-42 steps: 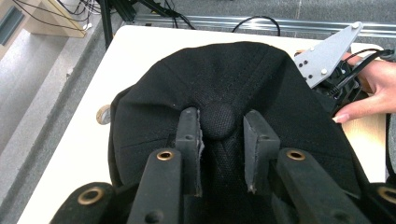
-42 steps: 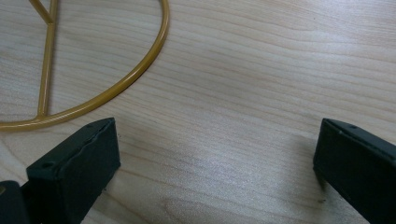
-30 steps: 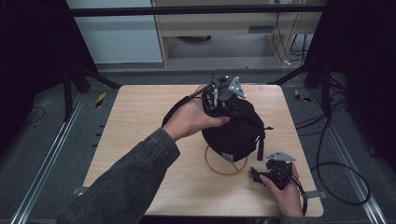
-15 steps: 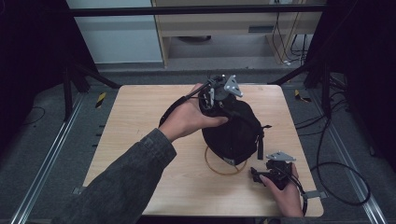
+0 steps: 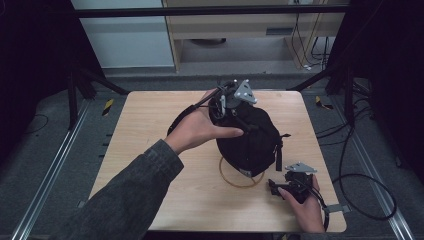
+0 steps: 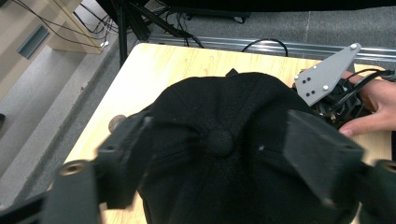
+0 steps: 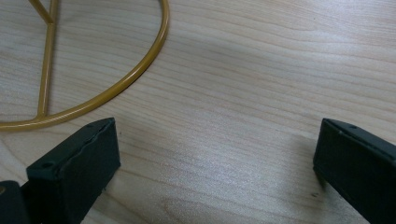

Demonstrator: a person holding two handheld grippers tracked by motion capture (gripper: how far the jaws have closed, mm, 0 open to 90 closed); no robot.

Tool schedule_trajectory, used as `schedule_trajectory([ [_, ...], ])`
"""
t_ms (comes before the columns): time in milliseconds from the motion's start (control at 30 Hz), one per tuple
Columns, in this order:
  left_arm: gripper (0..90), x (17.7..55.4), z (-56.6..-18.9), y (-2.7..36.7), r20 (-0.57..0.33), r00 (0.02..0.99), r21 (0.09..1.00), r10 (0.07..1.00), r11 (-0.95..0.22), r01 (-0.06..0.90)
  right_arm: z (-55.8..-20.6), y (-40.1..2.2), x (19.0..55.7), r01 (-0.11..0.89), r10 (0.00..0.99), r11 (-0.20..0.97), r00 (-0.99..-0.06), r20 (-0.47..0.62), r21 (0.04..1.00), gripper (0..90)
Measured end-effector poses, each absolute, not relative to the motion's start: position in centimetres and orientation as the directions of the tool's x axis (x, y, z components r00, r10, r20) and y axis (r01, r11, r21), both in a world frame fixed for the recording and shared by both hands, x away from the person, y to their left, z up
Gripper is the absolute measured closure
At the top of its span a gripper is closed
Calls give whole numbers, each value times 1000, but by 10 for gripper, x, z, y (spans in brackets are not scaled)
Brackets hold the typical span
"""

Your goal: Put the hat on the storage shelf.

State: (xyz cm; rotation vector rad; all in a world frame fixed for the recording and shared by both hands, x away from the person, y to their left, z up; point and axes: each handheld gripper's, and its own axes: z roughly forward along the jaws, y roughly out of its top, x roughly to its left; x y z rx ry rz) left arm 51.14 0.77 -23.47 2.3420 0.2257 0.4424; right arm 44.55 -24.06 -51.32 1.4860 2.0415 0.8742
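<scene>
A black cap (image 5: 252, 142) sits over a gold wire stand (image 5: 234, 182) in the middle of the wooden table (image 5: 150, 130). My left gripper (image 5: 238, 119) is at the cap's far top, pointing down at the crown. In the left gripper view its jaws (image 6: 219, 136) stand wide on either side of the cap's top button (image 6: 219, 142). They have just been opening, and the pads do not press on the cloth. My right gripper (image 5: 274, 187) rests on the table at the near right, open, with bare wood between its jaws (image 7: 215, 140). The stand's gold ring (image 7: 140, 70) lies just beyond them.
The table's near edge (image 5: 240, 231) runs close under the right hand. Cables (image 5: 360, 190) trail off the table's right side onto the grey floor. A light wooden cabinet (image 5: 240, 25) and metal frame bars stand beyond the far edge.
The left hand and its gripper have shifted slightly on top of the cap. The right hand has not moved.
</scene>
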Motion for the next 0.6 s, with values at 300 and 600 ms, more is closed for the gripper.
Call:
schedule_trajectory([
  [300,75,503,-236,15,242,929,719,278,-695,21,-513,-241,445,655,952,211,-306,-1,725,6],
  [600,58,491,-237,23,252,929,736,269,-676,-4,-513,-241,445,656,952,211,-306,-1,724,6],
])
